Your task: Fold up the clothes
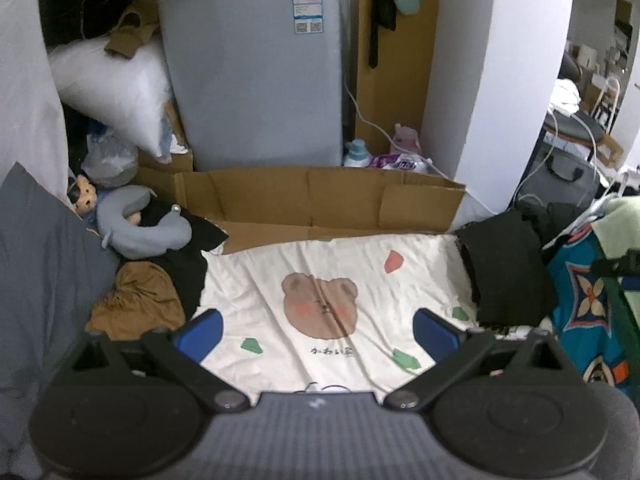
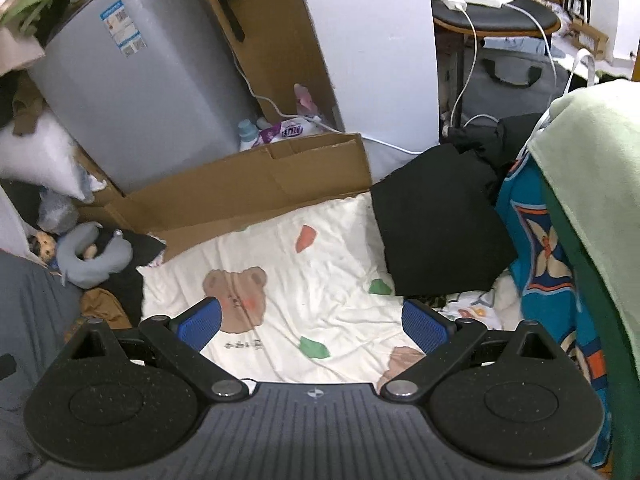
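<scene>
**Both grippers held wide above the bear-print sheet**

The left gripper (image 1: 318, 332) is seen with its two blue ribbed pads (image 1: 200, 334) spread apart, nothing between them; the right gripper (image 2: 316, 326) is likewise spread and empty. Beneath both, a cream sheet (image 1: 260, 280) is laid, wrinkled and printed with a brown bear. One folded black garment (image 2: 436, 224) is set flat at the sheet's far right corner, its far edge lost under dark crumpled cloth. A brown crumpled garment (image 1: 138, 300) is partly hidden at the near left. A teal patterned cloth (image 2: 540, 248) is cut off at the right. Flattened cardboard (image 1: 320, 200) and one grey washing machine (image 1: 256, 72) are seen beyond.
</scene>
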Motion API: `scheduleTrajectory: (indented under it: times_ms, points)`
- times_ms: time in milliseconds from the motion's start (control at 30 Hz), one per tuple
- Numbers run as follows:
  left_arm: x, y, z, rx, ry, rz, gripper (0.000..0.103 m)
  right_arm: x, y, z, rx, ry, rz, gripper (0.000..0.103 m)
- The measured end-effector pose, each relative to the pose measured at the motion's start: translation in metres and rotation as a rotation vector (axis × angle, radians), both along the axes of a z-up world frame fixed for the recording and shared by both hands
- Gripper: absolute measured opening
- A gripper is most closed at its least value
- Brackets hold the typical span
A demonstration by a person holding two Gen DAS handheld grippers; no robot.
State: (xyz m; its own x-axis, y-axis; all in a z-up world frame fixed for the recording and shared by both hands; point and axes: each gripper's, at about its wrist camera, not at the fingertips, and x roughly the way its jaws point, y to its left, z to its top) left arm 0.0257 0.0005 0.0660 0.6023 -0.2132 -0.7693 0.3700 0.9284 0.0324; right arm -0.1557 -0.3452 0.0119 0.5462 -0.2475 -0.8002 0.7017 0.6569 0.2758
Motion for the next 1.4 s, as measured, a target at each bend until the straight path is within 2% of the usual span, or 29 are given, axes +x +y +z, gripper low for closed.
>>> scheduleTrajectory:
  times_ms: [100,433,533,700,900,1000,1067,1167,1400]
  points:
    - [-0.007,-0.004,-0.007,-0.014,0.018,0.001,0.102,-0.001,0.012,-0.008,0.029,-0.010,0.042,0.100]
    - [-0.028,-0.007,-0.049,-0.023,0.003,0.038,0.102,0.009,0.060,-0.017,-0.018,-0.011,0.181,0.100]
    - [-0.032,-0.005,-0.062,-0.001,0.000,0.097,0.102,0.015,0.071,-0.024,-0.053,0.009,0.221,0.100]
    - [-0.038,-0.001,-0.075,-0.008,0.000,0.153,0.102,0.020,0.078,-0.039,-0.052,0.014,0.246,0.100]
    - [-0.049,-0.007,-0.079,0.023,-0.014,0.190,0.102,0.023,0.083,-0.047,-0.062,0.025,0.278,0.100]
    - [-0.048,-0.009,-0.083,-0.008,0.032,0.189,0.102,0.023,0.084,-0.051,-0.063,0.027,0.283,0.100]
    - [-0.050,-0.013,-0.090,-0.002,0.069,0.176,0.102,0.023,0.084,-0.052,-0.065,0.027,0.285,0.100]
    - [-0.062,-0.019,-0.092,0.027,0.043,0.174,0.102,0.022,0.087,-0.053,-0.063,0.028,0.301,0.100]
    - [-0.074,-0.025,-0.097,0.032,0.001,0.195,0.102,0.023,0.096,-0.056,-0.094,0.054,0.350,0.100]
